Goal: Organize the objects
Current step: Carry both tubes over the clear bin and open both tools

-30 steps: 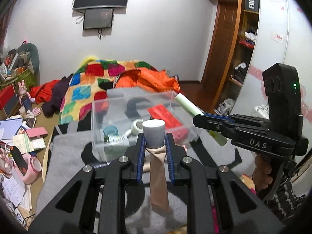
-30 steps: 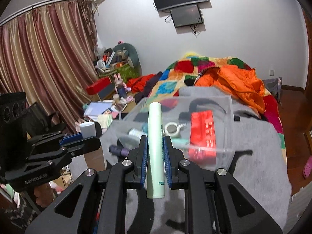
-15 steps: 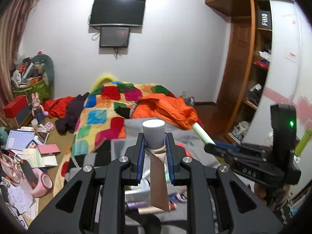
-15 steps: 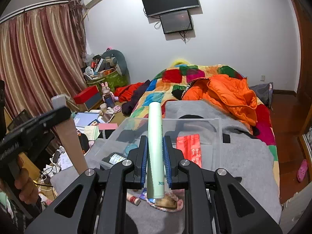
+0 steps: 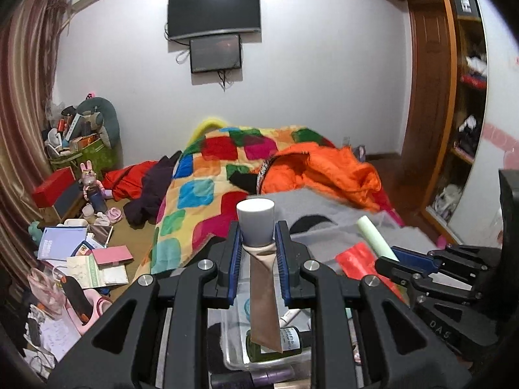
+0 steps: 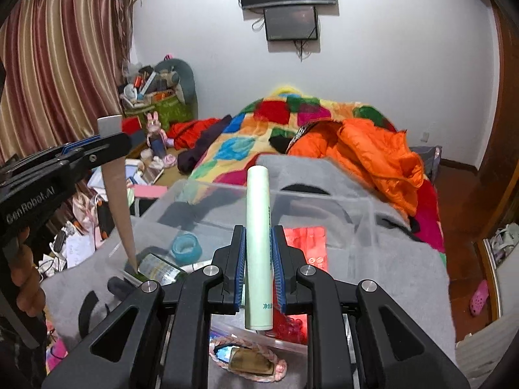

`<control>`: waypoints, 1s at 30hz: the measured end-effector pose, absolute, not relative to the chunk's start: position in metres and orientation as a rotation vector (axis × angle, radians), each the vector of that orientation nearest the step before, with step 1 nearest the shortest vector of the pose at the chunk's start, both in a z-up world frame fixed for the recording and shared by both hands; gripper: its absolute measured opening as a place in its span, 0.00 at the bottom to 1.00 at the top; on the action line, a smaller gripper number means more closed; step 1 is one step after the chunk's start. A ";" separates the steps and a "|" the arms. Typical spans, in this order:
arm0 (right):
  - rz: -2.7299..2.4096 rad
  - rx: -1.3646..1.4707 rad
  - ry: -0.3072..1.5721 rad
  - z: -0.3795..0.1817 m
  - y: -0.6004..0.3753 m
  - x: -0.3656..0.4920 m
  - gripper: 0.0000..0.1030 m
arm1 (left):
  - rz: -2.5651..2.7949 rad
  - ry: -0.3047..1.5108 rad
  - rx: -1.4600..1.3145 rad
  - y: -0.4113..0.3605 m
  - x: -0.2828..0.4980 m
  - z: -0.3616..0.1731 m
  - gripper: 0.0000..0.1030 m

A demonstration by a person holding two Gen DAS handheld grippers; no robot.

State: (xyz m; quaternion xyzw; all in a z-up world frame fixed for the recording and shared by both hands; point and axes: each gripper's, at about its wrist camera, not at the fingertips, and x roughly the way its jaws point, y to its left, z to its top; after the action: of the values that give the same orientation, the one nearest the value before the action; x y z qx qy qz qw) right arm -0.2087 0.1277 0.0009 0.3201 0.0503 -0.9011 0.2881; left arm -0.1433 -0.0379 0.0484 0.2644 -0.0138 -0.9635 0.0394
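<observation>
Two tubes are in hand and not yet binned: the left hand-held gripper (image 5: 258,259) is clamped on a tan tube with a white cap (image 5: 263,295), the right hand-held gripper (image 6: 258,275) on a pale green tube (image 6: 258,246). Below and just ahead of both sits the clear plastic bin (image 6: 356,201) on a grey blanket (image 6: 405,265), already holding a red packet (image 6: 308,243), a teal ring (image 6: 186,247) and a green bottle (image 6: 155,269). I judge the sorting partly done; a braided band (image 6: 246,356) lies outside the near wall (possibly next). The bin's thin rim is the edge to clear. Open room remains mid-bin, between ring and packet. The two hand-held grippers hang near each other, so lowering both together looks tight.
</observation>
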 end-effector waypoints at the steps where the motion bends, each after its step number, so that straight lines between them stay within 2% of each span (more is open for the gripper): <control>1: -2.394 0.872 0.134 -0.003 0.125 -0.211 0.14 | -2.956 -0.053 0.827 -0.036 -0.147 0.045 0.19; 10: -2.313 0.974 0.137 -0.026 0.118 -0.221 0.14 | -2.998 -0.104 1.045 -0.008 -0.165 0.005 0.20; 19: -2.265 1.061 0.114 -0.042 0.119 -0.226 0.14 | -3.059 0.026 1.143 -0.010 -0.155 0.004 0.21; 24: -2.277 1.064 0.097 -0.039 0.123 -0.224 0.14 | -3.096 0.128 1.186 -0.016 -0.150 0.007 0.29; 26: -2.282 1.057 0.094 -0.036 0.125 -0.221 0.16 | -3.099 0.149 1.189 -0.017 -0.148 0.008 0.33; 30: -2.308 1.024 0.088 -0.028 0.132 -0.211 0.26 | -3.125 0.172 1.173 -0.017 -0.139 0.013 0.36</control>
State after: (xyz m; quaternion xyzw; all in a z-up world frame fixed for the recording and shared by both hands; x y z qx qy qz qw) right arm -0.2107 0.1322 -0.0284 0.3862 0.0334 -0.8707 0.3026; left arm -0.1386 -0.0167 0.0126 0.3491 0.0513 -0.9303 -0.1004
